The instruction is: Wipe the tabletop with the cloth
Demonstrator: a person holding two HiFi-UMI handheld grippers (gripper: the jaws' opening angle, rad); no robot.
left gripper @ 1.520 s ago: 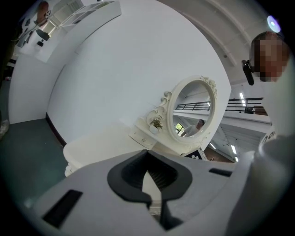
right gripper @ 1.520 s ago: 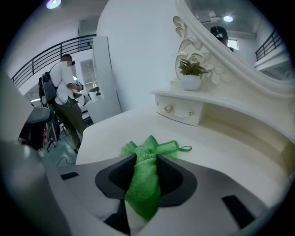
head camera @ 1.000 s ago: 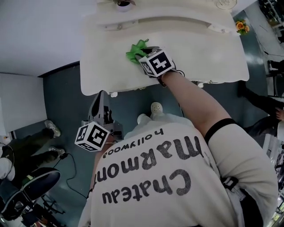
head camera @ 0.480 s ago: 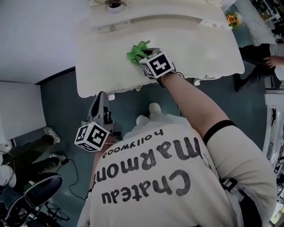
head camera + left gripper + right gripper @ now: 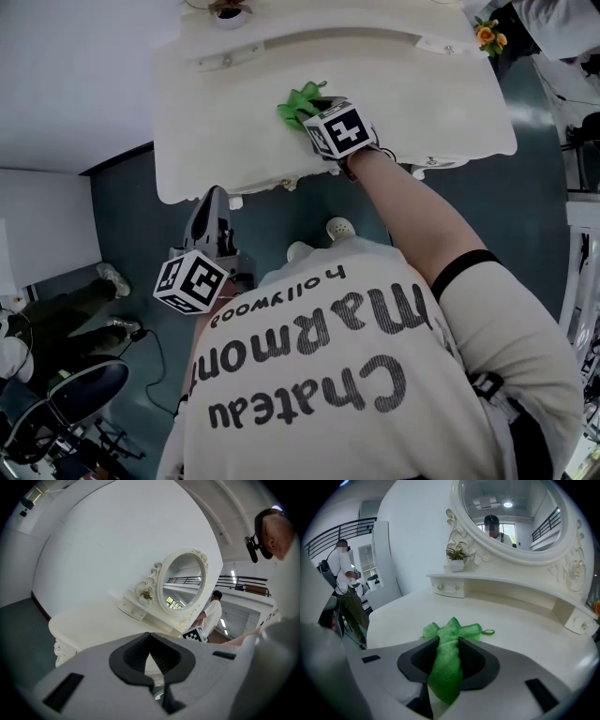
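Your cloth point(image 5: 447, 653) is bright green on the cream-white tabletop point(image 5: 225, 122); the marker cube point(image 5: 339, 128) shows black squares on white; the floor point(image 5: 131, 216) is dark teal.

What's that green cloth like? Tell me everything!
The green cloth looks soft and fuzzy, like a microfibre towel, with a small loop at one edge. It is bunched up, not flat. The right gripper is shut on it, and its loose ends fan out past the jaws on the white tabletop, in front of the mirror.
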